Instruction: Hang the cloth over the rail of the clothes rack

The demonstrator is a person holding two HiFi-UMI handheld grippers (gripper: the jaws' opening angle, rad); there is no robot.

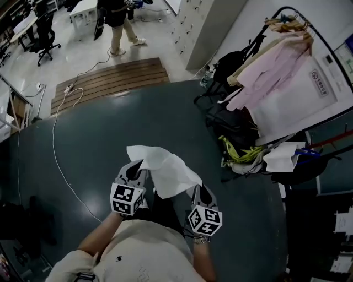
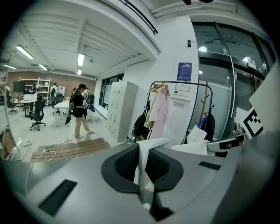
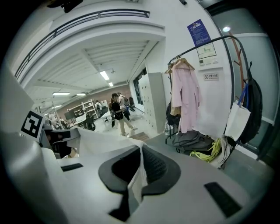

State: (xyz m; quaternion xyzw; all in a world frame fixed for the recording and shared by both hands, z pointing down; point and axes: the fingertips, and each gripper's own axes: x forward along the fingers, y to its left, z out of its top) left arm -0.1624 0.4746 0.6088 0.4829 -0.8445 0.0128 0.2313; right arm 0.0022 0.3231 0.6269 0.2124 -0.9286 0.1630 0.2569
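A white cloth is stretched between my two grippers, low in the head view over the dark floor. My left gripper is shut on the cloth's left edge, and the fabric shows pinched between its black pads. My right gripper is shut on the right edge, with cloth hanging out between its pads. The clothes rack stands ahead to the right, apart from both grippers. Its black rail carries pink garments on hangers.
Black bags, a yellow-green item and a white bag lie under the rack. A wooden slat platform, a cable, white lockers and a standing person are further off.
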